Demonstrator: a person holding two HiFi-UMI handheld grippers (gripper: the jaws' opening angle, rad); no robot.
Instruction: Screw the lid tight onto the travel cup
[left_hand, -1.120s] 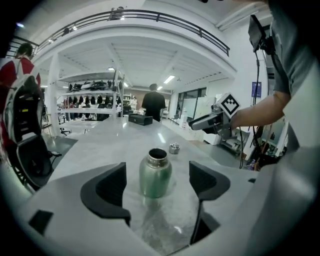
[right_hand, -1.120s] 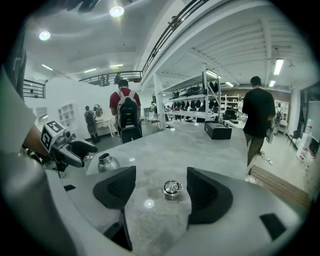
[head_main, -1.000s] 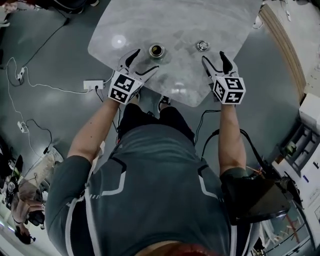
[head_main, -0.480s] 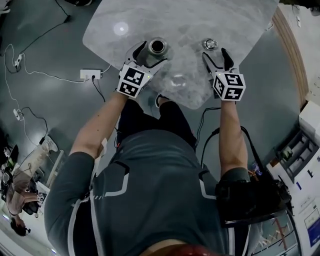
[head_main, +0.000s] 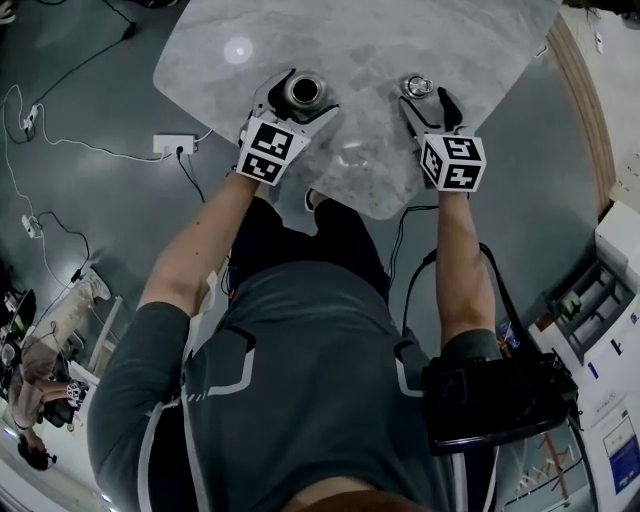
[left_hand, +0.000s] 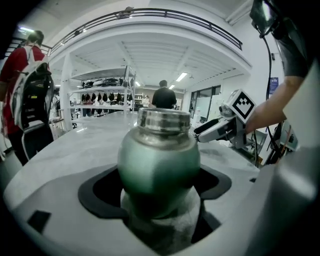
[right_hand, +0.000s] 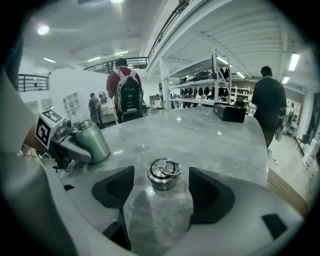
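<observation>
The green metal travel cup (head_main: 303, 92) stands upright and uncapped on the grey marble table (head_main: 400, 40). My left gripper (head_main: 300, 102) has its jaws spread wide on either side of the cup body (left_hand: 159, 160), and I see no squeeze on it. The silver lid (head_main: 418, 86), with a ring on top, rests on the table to the right. My right gripper (head_main: 428, 104) is open, with the lid (right_hand: 164, 175) between its black pads (right_hand: 112, 187) and a gap on each side.
A white power strip (head_main: 172, 145) and cables lie on the floor left of the table. A black box (right_hand: 229, 112) sits at the table's far end. People stand beyond it, near shelving. Grey cabinets (head_main: 600, 290) are at the right.
Both grippers have moved forward over the table. The left one has come around the cup, and the right one has come up to the lid.
</observation>
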